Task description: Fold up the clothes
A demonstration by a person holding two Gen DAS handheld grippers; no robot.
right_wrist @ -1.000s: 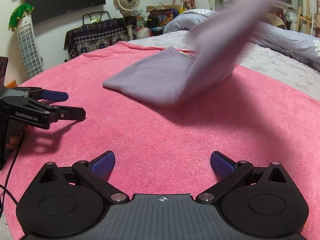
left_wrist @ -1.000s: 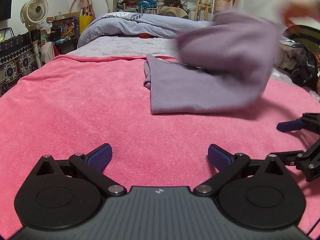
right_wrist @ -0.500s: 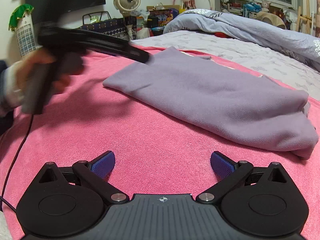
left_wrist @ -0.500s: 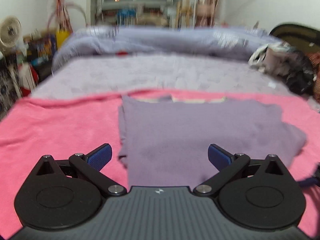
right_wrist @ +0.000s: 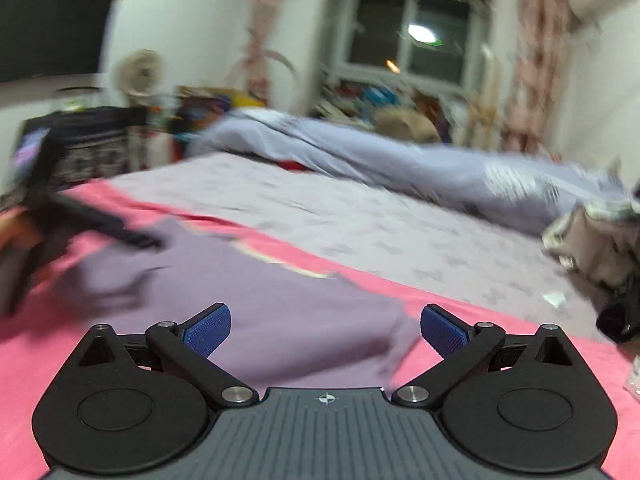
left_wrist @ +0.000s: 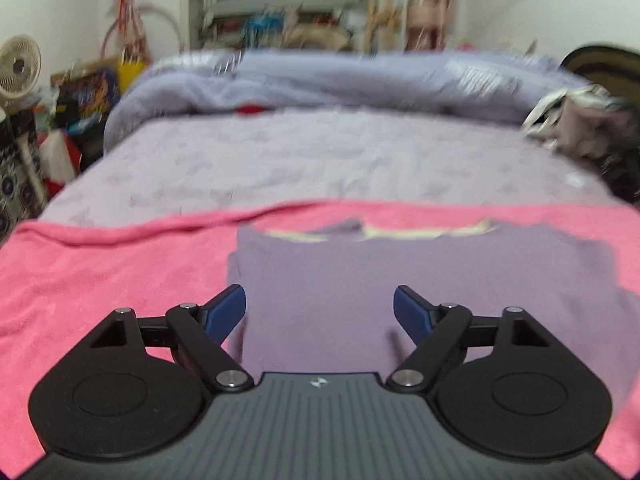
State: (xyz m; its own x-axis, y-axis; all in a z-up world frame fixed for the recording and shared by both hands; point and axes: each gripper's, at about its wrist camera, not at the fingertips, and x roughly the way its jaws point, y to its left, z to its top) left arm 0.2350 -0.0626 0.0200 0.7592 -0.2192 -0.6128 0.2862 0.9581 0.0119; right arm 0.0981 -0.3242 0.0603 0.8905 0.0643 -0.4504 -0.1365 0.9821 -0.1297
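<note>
A purple garment (left_wrist: 400, 272) lies folded flat on the pink towel (left_wrist: 100, 272), a pale yellow neckline at its far edge. My left gripper (left_wrist: 320, 304) hovers over the garment's near left part; its jaws are closing, with cloth below them but not pinched. My right gripper (right_wrist: 326, 326) hangs over the right end of the same garment (right_wrist: 260, 292), jaws wide and closing slightly, nothing pressed between the pads. In the right wrist view, a hand (right_wrist: 16, 236) with the other gripper shows blurred at the left edge.
The pink towel (right_wrist: 500, 320) covers the near half of a bed. Beyond it are a lilac sheet (left_wrist: 320, 160) and a rolled duvet (left_wrist: 360, 84). A heap of clothes (left_wrist: 580, 124) lies at the right edge. A fan (left_wrist: 18, 66) and clutter stand at the left.
The raised purple flap has dropped flat. My left gripper has swung right over the garment and its jaws have narrowed. My right gripper has risen, tipped up and moved over the garment's right end.
</note>
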